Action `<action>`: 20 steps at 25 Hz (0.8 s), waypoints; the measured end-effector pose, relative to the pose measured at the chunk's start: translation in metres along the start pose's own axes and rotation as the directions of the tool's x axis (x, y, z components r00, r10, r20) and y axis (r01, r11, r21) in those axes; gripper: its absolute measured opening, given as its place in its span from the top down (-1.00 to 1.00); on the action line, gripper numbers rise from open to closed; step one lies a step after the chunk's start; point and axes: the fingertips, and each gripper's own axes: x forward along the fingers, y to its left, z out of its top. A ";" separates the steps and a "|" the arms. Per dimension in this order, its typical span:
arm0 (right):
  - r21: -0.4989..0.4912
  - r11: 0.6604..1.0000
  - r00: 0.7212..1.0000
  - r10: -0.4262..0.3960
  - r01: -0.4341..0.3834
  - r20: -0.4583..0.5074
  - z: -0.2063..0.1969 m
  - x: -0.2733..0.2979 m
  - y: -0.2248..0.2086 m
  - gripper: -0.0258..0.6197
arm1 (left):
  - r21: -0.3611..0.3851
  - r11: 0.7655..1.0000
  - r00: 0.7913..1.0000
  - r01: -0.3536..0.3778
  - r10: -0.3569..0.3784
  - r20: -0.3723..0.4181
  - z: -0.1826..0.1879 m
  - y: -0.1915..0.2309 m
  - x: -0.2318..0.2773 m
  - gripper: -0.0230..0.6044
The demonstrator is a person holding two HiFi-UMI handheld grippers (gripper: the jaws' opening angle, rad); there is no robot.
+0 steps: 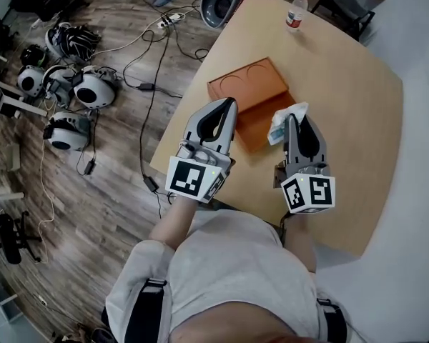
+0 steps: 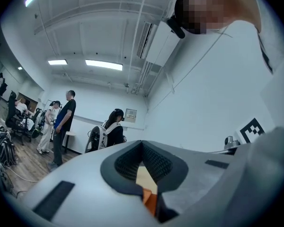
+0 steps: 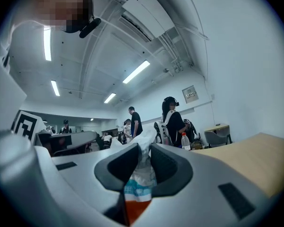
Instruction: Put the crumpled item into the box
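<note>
While the crumpled item [image 1: 284, 122] hangs at the orange box's [image 1: 247, 86] edge
Right gripper [image 1: 293, 120] clamps it; left gripper [image 1: 230, 106] jaws pressed together.

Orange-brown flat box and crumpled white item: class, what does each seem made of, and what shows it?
Orange-brown flat box: probably cardboard or pulp, matte, with pressed-in circles. Crumpled white item: thin plastic or paper, perhaps; creased, blue print.

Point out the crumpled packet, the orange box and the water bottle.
crumpled packet [image 1: 280, 125], head view, its white middle
orange box [image 1: 247, 84], head view, its upper panel
water bottle [image 1: 294, 13], head view, its body
</note>
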 end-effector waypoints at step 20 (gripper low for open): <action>0.045 0.993 0.972 0.120 -0.113 -0.203 -0.080 0.035 0.000 0.69 | 0.008 0.993 0.992 -0.115 0.115 -0.057 -0.023 0.014 -0.018 0.88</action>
